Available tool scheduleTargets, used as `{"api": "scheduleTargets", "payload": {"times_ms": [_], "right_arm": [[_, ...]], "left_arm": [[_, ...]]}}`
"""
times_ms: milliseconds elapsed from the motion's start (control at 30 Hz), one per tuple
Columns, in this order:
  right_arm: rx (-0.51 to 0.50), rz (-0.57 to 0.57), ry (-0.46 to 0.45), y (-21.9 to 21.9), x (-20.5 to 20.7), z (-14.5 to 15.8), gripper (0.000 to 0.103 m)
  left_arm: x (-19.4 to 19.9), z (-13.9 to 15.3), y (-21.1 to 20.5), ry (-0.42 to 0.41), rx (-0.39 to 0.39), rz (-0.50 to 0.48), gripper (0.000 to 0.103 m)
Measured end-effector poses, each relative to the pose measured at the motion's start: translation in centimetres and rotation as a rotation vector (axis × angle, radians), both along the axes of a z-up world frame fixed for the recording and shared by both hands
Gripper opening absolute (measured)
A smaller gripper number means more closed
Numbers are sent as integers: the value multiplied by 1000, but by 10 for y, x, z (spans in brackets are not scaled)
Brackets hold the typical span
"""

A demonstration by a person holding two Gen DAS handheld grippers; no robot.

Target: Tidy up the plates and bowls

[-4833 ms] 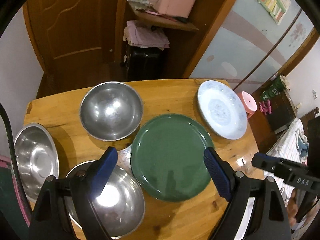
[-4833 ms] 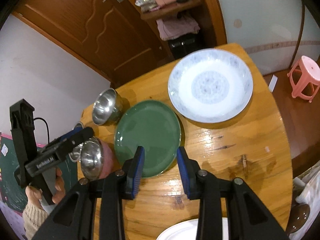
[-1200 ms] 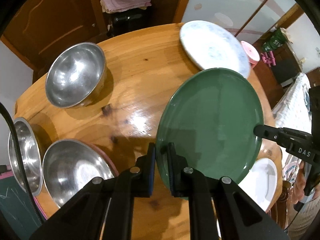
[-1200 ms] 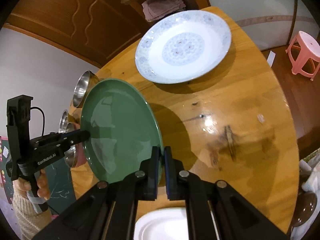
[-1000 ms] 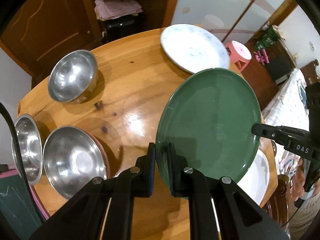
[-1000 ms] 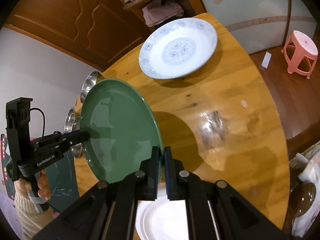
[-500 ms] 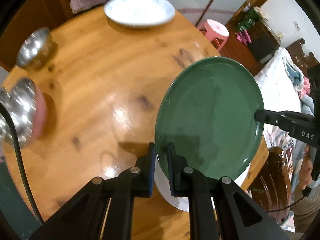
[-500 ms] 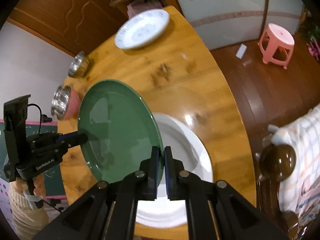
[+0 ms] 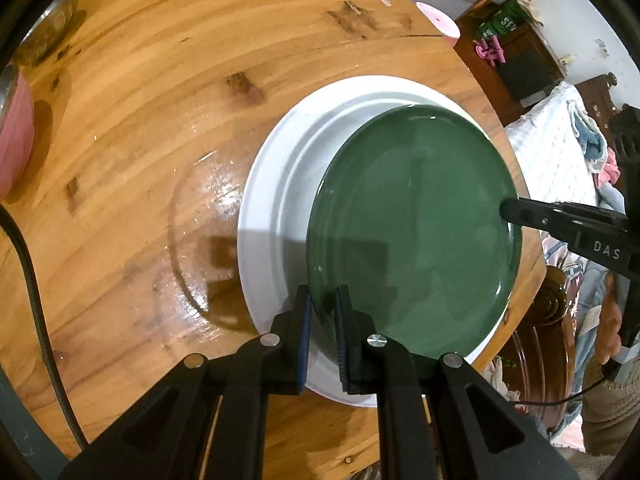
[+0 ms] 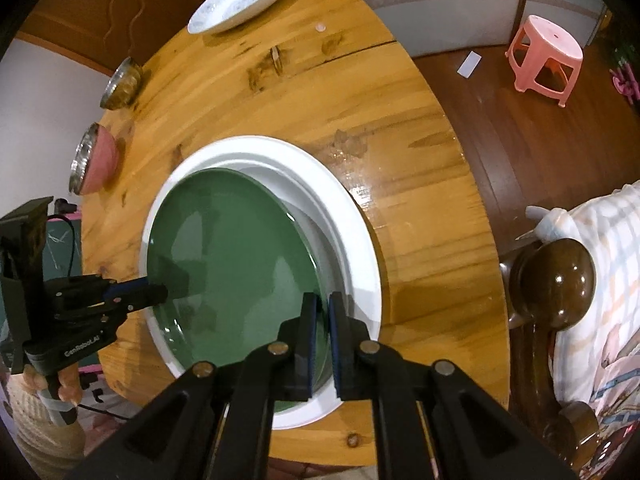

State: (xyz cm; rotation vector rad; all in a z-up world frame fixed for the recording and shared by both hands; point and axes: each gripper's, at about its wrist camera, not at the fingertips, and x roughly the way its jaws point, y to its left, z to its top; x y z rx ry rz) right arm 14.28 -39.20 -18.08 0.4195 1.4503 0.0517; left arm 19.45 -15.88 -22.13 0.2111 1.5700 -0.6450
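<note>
Your left gripper (image 9: 322,304) and right gripper (image 10: 322,308) each pinch opposite rims of the green plate (image 9: 416,232), face-up, slightly tilted above the white plate (image 9: 280,184).

Warm indoor light, glare patches on the round varnished wooden table (image 9: 168,128), sharp centre, fisheye bending and black vignette at edges.

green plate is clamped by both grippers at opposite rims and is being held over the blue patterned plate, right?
Not quite. The green plate, clamped by the left gripper and right gripper, is over the white plate; the right wrist view shows it.
</note>
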Motion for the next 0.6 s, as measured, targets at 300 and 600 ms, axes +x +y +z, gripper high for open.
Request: {"api": "scheduleTargets", "payload": {"times_ms": [300,600], "right_arm": [[-53,49,-29,9,3,-2,7],[-139,109,-58,23,5,1,12]], "left_arm": [[-1,-1,0,8,-5,5,9],[3,1,13,6,-22,10,9]]}}
